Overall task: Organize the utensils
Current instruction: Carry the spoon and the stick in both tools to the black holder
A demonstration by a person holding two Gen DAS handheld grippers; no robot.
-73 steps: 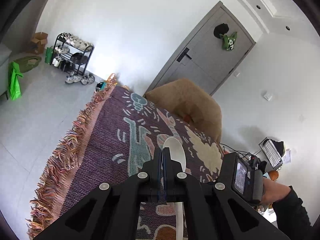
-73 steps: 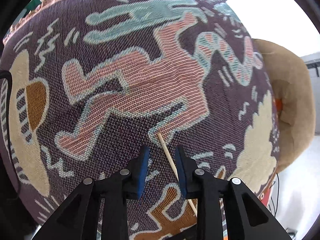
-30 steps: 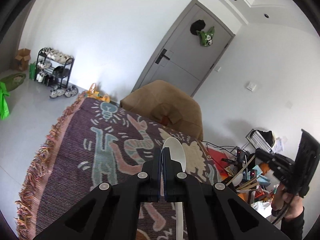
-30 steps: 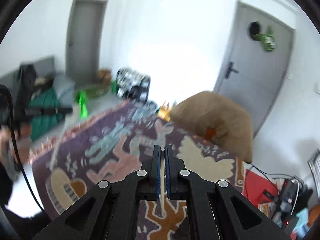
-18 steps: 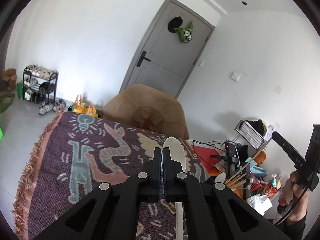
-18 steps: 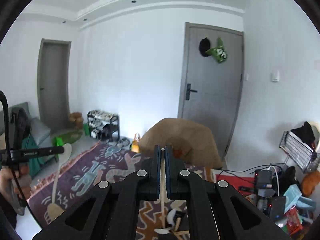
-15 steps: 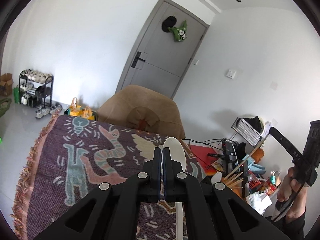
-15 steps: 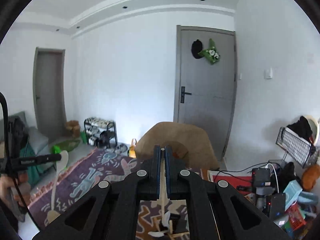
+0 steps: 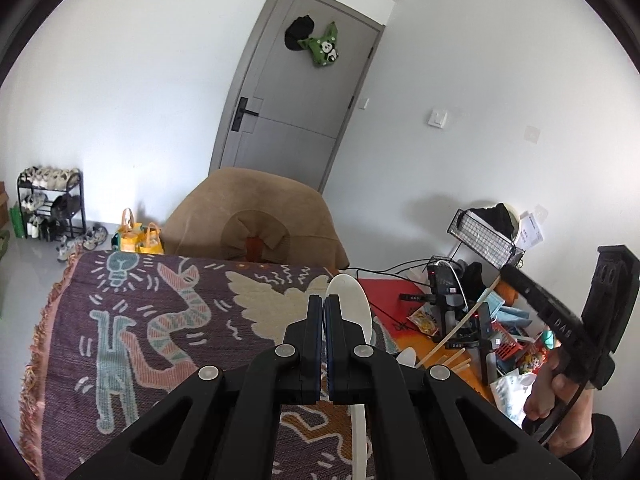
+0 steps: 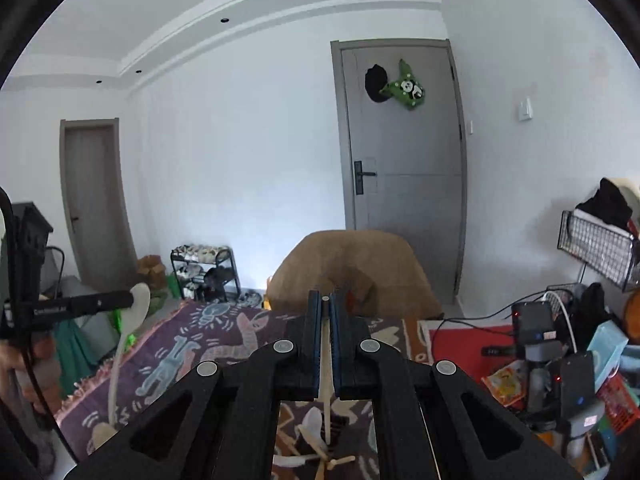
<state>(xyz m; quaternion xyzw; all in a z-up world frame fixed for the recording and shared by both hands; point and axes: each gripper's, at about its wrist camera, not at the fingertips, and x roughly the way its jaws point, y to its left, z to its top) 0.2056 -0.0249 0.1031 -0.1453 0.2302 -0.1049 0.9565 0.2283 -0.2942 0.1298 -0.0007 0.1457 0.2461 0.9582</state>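
My left gripper (image 9: 323, 300) is shut on a white spoon (image 9: 347, 300); its bowl sticks up past the fingertips and its handle runs down below them. In the right wrist view this same white spoon (image 10: 136, 308) hangs from the left gripper (image 10: 127, 301) at the far left, above the cloth's edge. My right gripper (image 10: 325, 297) is shut on a wooden chopstick (image 10: 326, 364), which slants down toward a cluster of white spoons and chopsticks (image 10: 316, 440) in a dark holder (image 10: 339, 424). The left wrist view shows the right gripper (image 9: 510, 276) at the right, chopstick (image 9: 460, 328) hanging from it.
A purple patterned cloth (image 9: 140, 340) covers the table. A brown covered chair (image 9: 256, 220) stands behind it, before a grey door (image 9: 296, 92). Chargers, cables, packets and a wire basket (image 9: 484, 236) crowd the table's right end. A shoe rack (image 9: 48, 204) stands far left.
The right gripper, open around the chopstick on the cloth earlier, has shut on it and lifted it. Both grippers have swung toward the cluttered right end, the utensil cluster coming into view.
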